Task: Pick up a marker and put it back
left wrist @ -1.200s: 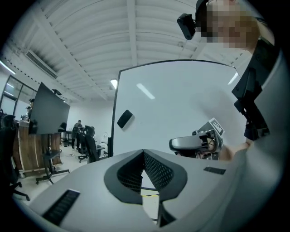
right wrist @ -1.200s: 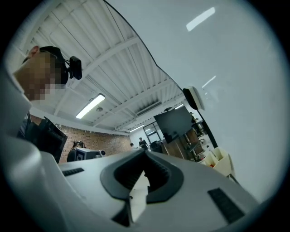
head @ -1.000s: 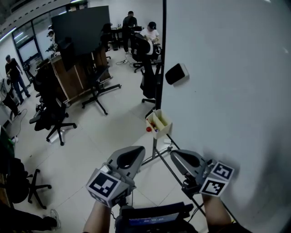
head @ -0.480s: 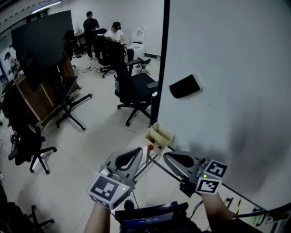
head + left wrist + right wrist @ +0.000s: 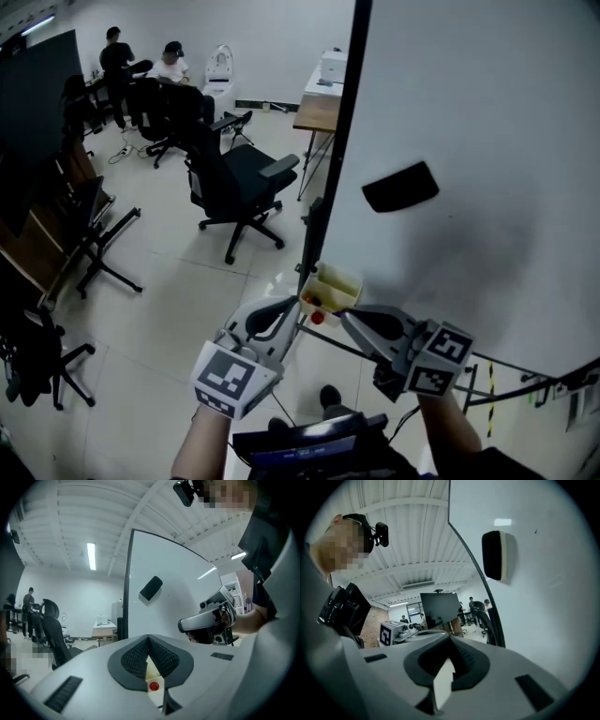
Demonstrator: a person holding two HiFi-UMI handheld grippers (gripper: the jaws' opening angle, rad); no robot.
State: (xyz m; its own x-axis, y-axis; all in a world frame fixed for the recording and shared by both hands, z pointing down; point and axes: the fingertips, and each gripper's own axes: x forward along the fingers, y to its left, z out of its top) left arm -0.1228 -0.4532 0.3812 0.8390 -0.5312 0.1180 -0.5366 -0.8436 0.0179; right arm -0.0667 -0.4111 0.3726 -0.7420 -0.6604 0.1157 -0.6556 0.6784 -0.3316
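A small yellow tray [image 5: 334, 284] hangs at the whiteboard's lower left corner. A red-capped marker [image 5: 318, 318] shows at its near edge. My left gripper [image 5: 285, 307] is shut and holds nothing, its tips just left of the tray. In the left gripper view the jaws [image 5: 148, 638] meet at the tip, and the red cap [image 5: 153, 686] shows through the gap below the pads. My right gripper [image 5: 348, 317] is just right of the tray. Its jaws [image 5: 450, 637] are shut and hold nothing. Each gripper sees the other: the right gripper [image 5: 206, 618], the left gripper [image 5: 399, 631].
The whiteboard [image 5: 487, 112] fills the right side, with a black eraser [image 5: 400, 187] stuck on it and a dark frame post [image 5: 339, 141] at its left edge. Black office chairs [image 5: 234, 178] and a desk [image 5: 319, 108] stand on the tiled floor to the left. People sit far back.
The head view has swung right along the whiteboard. The yellow tray and eraser now lie closer to both grippers, which sit either side of the tray. Both jaws stay shut.
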